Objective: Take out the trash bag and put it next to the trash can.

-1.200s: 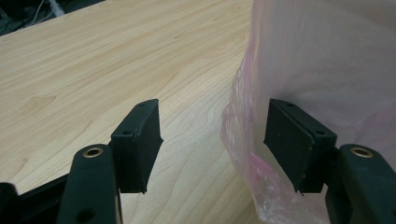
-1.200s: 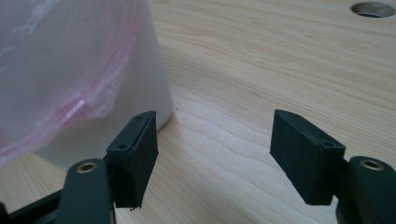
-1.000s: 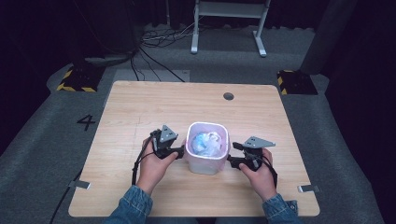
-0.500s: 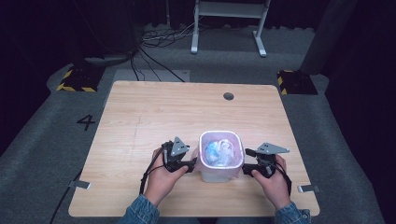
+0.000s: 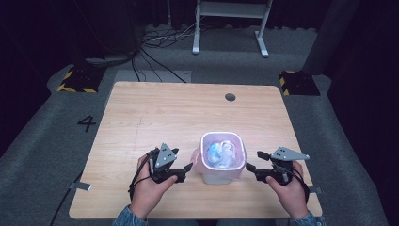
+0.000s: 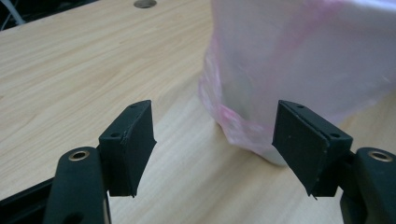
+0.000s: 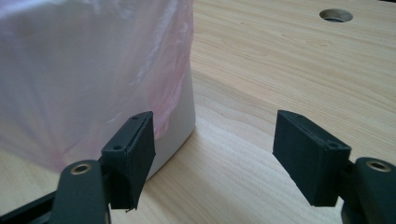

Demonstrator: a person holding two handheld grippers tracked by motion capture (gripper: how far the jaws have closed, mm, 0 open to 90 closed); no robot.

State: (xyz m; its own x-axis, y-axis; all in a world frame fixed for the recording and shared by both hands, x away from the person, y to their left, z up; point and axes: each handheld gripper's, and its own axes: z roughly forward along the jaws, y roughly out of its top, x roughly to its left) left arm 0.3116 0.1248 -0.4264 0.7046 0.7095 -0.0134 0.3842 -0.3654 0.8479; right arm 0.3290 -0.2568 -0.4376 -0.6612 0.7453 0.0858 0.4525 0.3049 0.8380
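A small white bin lined with a pink plastic bag stands on the wooden table near its front edge, with crumpled blue and white rubbish inside. My left gripper is open just left of the bin; the bag's loose pink skirt hangs close ahead between its jaws and does not touch them. Open as well, my right gripper sits just right of the bin. In the right gripper view the bin's white wall and bag stand behind the left jaw.
A round cable hole sits in the table's far right part. On the floor beyond are cables, a white frame stand and two black blocks with yellow stripes. Tape tabs mark the table's front corners.
The bin has shifted right and toward the table's front edge. Both grippers moved with it and now stand slightly apart from its sides, open.
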